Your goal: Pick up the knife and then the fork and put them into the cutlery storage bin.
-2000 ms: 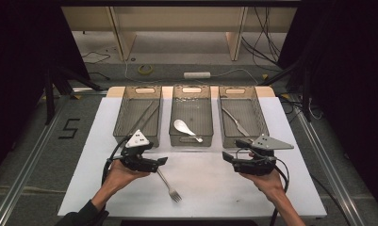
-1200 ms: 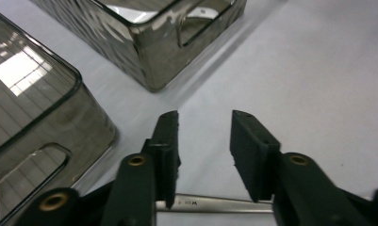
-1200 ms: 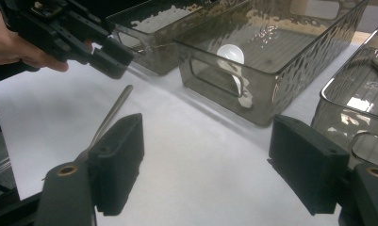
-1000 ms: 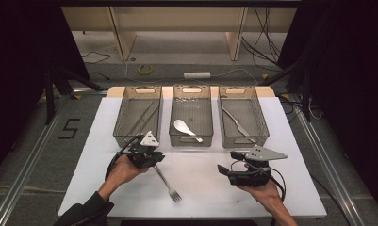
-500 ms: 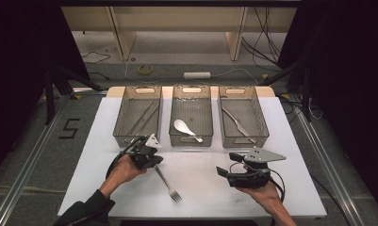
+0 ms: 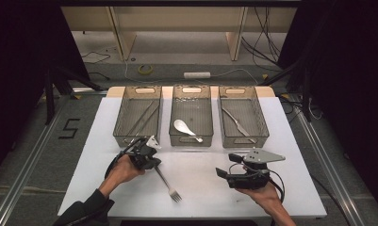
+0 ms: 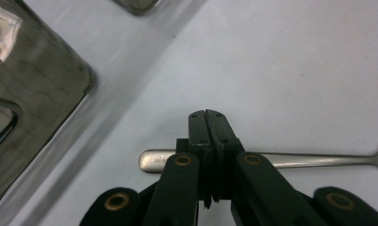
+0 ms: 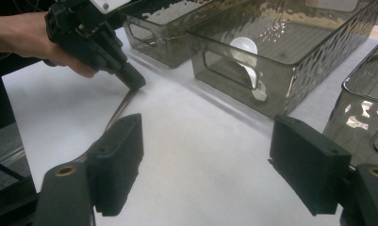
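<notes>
Lowered onto the fork [image 7: 290, 160], left tongs [image 7: 209, 123] seemingly pinch its handle; right tongs [image 8: 210, 155] gape wide.

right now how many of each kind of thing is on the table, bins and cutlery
bins: 3 (left bin, middle bin, right bin)
fork: 1, on the mat
spoon: 1, white, in the middle bin
knife: 1, in the right bin
chopsticks: 1 pair, in the left bin
total: 7
</notes>
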